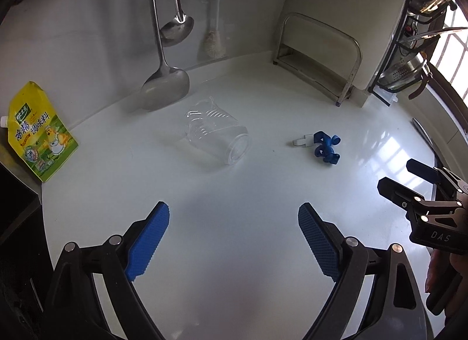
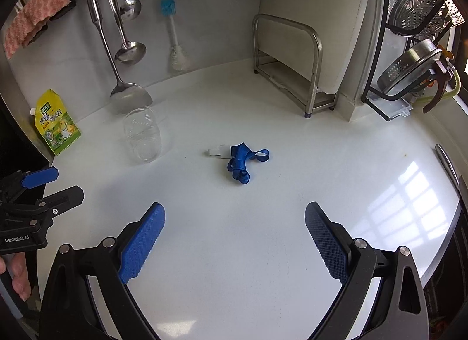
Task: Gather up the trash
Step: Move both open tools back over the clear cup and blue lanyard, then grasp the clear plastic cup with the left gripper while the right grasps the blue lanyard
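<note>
A clear plastic cup (image 1: pixel 218 136) lies on its side on the white counter (image 1: pixel 234 193); it also shows in the right wrist view (image 2: pixel 143 135). A crumpled blue lanyard with a white clip (image 1: pixel 323 148) lies to its right, also in the right wrist view (image 2: pixel 241 161). A yellow-green seasoning pouch (image 1: pixel 39 132) leans at the far left, also in the right wrist view (image 2: pixel 57 123). My left gripper (image 1: pixel 234 240) is open and empty, short of the cup. My right gripper (image 2: pixel 234 240) is open and empty, short of the lanyard. Each gripper shows in the other's view, the right (image 1: pixel 406 176) and the left (image 2: pixel 58 185).
Ladles and a spatula (image 1: pixel 165 85) hang on the back wall with a blue brush (image 1: pixel 218 18). A steel rack (image 2: pixel 292 68) stands at the back right. A dish rack with steel colanders (image 2: pixel 415 68) is at the far right. The counter edge runs along the left (image 1: pixel 42 208).
</note>
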Tool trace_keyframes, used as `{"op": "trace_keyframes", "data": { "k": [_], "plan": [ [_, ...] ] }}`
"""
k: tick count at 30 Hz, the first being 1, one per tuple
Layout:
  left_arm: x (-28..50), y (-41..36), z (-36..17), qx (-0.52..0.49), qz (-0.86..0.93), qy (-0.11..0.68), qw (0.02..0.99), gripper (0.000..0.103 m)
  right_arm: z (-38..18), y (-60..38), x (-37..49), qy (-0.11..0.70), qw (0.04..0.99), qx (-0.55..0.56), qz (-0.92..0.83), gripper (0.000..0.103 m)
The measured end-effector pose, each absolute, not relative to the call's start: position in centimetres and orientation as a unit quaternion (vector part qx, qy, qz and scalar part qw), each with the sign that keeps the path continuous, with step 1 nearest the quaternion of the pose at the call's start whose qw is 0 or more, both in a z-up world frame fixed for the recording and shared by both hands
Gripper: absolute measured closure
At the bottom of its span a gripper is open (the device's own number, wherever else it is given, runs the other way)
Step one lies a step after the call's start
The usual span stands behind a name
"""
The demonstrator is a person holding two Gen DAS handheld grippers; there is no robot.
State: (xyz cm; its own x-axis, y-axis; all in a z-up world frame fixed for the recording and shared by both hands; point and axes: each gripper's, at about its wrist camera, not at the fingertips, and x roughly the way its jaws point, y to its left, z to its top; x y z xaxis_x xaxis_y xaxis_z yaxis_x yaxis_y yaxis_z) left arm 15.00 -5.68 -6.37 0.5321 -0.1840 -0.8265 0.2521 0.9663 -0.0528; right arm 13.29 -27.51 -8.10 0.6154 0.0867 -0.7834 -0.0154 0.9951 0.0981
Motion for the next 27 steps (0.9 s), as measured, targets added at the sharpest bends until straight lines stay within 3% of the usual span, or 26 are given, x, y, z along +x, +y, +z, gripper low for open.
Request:
{"op": "trace_keyframes", "data": {
  "k": [14,21,27],
  "plan": [
    [25.1,-4.9,-11.6,0.006,-0.101,0.516,0.85,0.015,-11.3,-27.0,20.3,0.472,0.88,0.043,0.023,0.011],
    [27.7,-7.1,-11.7,0.002,-0.107,0.517,0.849,0.007,-12.1,-27.3,20.8,0.477,0.878,0.038,0.016,0.011],
    [30.2,-7.7,-13.2,-0.005,-0.08,0.536,0.841,0.007,-12.4,-27.4,21.8,0.479,0.877,0.032,0.016,0.011]
  ]
}}
